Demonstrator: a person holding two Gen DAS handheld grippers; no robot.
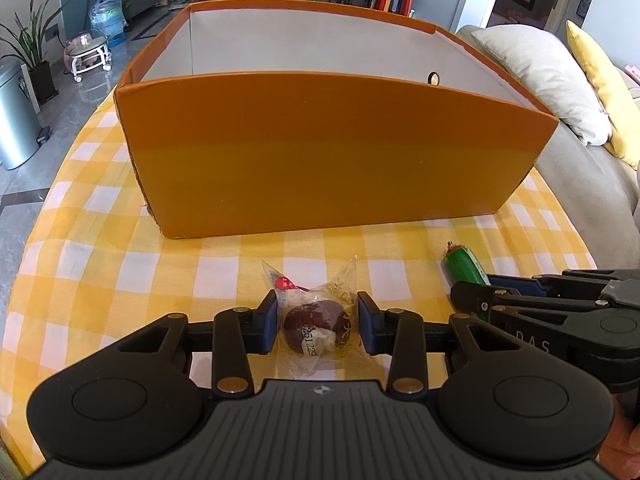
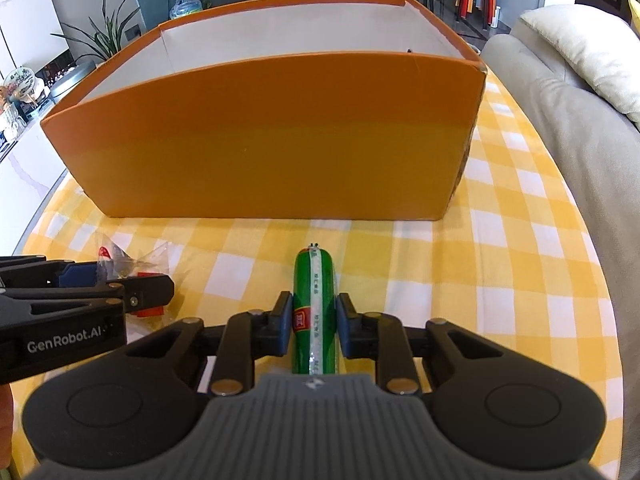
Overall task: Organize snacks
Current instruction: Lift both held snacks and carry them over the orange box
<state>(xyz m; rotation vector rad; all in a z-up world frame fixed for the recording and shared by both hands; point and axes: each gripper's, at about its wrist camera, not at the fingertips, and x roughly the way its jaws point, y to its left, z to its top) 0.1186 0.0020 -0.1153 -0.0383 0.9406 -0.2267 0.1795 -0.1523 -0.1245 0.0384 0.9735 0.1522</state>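
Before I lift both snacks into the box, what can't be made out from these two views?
- Orange box floor: hidden by its near wall in both wrist views, so any contents are unknown.
- Green sausage stick, rear end: covered by the right gripper body.
- Wrapped chocolate snack: wrapper print too small and creased to read; lower edge hidden under the left gripper.

Both my wrist feeds are bright with daylight, sharp at centre. The orange box (image 1: 320, 152) front grades from lit top to shaded bottom. Fisheye bending curves the checked tablecloth (image 2: 500, 280) edges (corners go black), and the glossy floor (image 1: 60, 120) shows glare.
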